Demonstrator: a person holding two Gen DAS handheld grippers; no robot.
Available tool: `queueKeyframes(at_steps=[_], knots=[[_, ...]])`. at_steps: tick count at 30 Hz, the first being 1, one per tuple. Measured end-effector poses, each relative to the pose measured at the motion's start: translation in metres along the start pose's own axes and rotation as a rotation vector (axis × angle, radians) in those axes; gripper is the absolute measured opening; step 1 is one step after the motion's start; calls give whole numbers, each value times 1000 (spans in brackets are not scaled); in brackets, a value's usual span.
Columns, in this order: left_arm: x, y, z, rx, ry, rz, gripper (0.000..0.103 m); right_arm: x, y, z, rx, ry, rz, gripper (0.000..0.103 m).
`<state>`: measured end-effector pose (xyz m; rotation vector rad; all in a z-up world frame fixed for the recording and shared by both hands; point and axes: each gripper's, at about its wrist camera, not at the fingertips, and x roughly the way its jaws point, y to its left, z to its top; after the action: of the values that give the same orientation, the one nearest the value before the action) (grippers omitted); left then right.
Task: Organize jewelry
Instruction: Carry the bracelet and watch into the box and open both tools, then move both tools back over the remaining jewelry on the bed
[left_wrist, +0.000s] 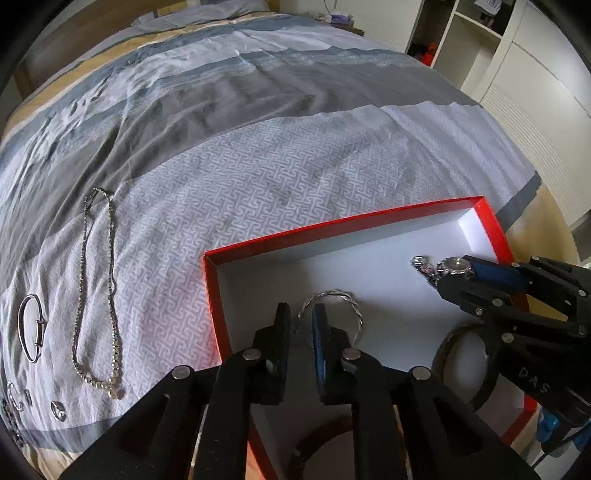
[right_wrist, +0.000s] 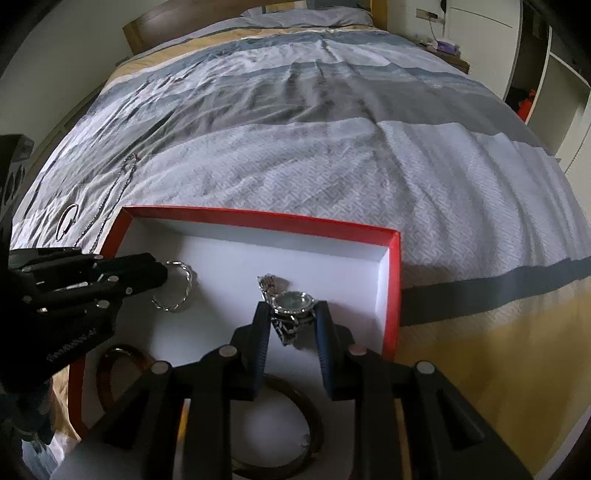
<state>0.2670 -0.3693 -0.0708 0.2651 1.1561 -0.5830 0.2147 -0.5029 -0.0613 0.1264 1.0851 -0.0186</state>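
A red box (left_wrist: 343, 221) with a white inside lies on the bed; it also shows in the right wrist view (right_wrist: 258, 215). My left gripper (left_wrist: 301, 314) stands over the box with its jaws slightly apart around a twisted silver bangle (left_wrist: 354, 310), seen too in the right wrist view (right_wrist: 181, 291). My right gripper (right_wrist: 290, 314) holds a silver watch (right_wrist: 291, 301) by its case, low over the box floor; the watch also shows in the left wrist view (left_wrist: 452, 266). Two brown bangles (right_wrist: 114, 354) (right_wrist: 303, 413) lie in the box.
On the bedspread left of the box lie a long beaded necklace (left_wrist: 110, 295), a silver bracelet (left_wrist: 31, 326) and small rings (left_wrist: 58, 409). White shelves and cupboards (left_wrist: 517, 55) stand to the right of the bed. A wooden headboard (right_wrist: 192, 22) is at the far end.
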Motion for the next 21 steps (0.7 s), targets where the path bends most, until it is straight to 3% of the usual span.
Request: queueKeyframes(at_steps=[3, 12, 16, 21], knots=[[-11, 3, 0, 3, -17, -9, 25, -9, 2, 1, -1, -8, -7, 27], [-74, 17, -5, -15, -123, -76, 30, -53, 13, 3, 32, -60, -6, 35], [-103, 32, -15, -32, -154, -50, 30, -72, 27, 3, 37, -82, 16, 38], [-136, 62, -36, -60, -150, 37, 32, -95, 59, 5, 26, -91, 55, 40]])
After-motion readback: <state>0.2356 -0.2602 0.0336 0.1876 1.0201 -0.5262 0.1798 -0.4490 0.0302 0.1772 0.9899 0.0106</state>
